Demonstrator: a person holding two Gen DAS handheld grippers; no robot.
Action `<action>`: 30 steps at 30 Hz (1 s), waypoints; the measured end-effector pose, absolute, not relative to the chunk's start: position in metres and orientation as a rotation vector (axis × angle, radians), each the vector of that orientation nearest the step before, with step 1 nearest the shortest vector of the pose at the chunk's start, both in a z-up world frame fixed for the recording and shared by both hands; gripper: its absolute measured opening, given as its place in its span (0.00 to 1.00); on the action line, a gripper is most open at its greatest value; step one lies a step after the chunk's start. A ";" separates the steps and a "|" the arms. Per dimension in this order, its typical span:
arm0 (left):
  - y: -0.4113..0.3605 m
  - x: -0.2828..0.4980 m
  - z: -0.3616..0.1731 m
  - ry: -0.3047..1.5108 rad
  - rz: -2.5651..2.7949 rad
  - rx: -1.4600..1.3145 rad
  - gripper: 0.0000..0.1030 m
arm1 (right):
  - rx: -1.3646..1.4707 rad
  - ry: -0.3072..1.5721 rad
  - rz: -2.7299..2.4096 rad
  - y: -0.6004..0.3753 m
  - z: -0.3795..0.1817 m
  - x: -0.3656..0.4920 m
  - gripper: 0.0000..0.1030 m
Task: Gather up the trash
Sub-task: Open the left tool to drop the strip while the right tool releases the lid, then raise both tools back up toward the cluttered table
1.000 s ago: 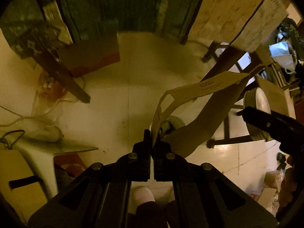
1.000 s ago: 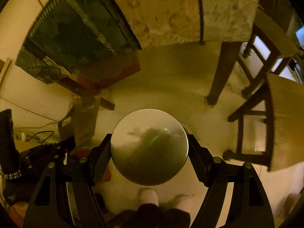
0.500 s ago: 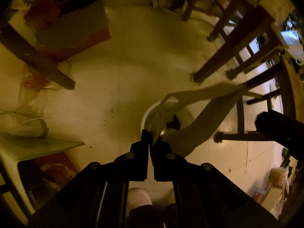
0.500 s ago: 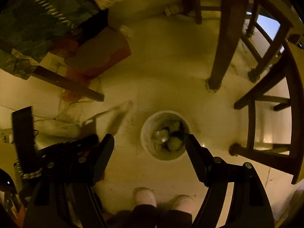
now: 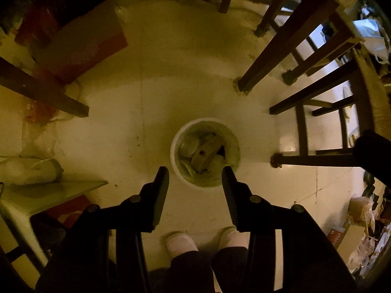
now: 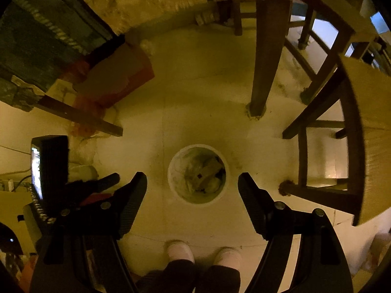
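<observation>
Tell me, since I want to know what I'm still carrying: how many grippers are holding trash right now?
0. The left gripper hangs open over the white bin, empty. The right gripper is open too, above the same bin. The cardboard piece lies inside the bin.

Pale floor (image 5: pixel 185 78) seen from above, with dark wooden chair legs (image 5: pixel 281 46) at right, a slanting wooden leg (image 5: pixel 46 92) at left, a red-edged cardboard sheet (image 5: pixel 80 46) at upper left, a woven chair seat (image 6: pixel 374 112), and the person's pale slippers (image 5: pixel 182 241) at bottom.
</observation>
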State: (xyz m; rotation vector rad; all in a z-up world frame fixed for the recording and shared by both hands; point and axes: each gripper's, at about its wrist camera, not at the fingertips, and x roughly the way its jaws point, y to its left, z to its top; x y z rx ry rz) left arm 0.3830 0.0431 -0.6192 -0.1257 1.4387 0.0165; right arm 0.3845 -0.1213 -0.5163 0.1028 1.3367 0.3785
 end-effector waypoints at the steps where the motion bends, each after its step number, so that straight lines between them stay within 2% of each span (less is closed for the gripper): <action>1: 0.045 0.382 -0.607 1.429 0.015 -0.124 0.43 | 0.101 1.331 0.381 -0.121 -0.510 0.384 0.72; 7: 0.055 0.373 -0.511 1.336 0.011 -0.115 0.43 | 0.091 1.275 0.392 -0.117 -0.437 0.377 0.72; 16: 0.076 0.349 -0.335 1.125 0.007 -0.113 0.43 | 0.107 1.113 0.414 -0.114 -0.290 0.354 0.72; 23: 0.082 0.323 -0.208 0.931 -0.001 -0.082 0.45 | 0.152 0.923 0.385 -0.118 -0.174 0.320 0.72; 30: 0.095 0.284 -0.098 0.721 -0.036 -0.063 0.49 | 0.170 0.754 0.338 -0.118 -0.084 0.288 0.72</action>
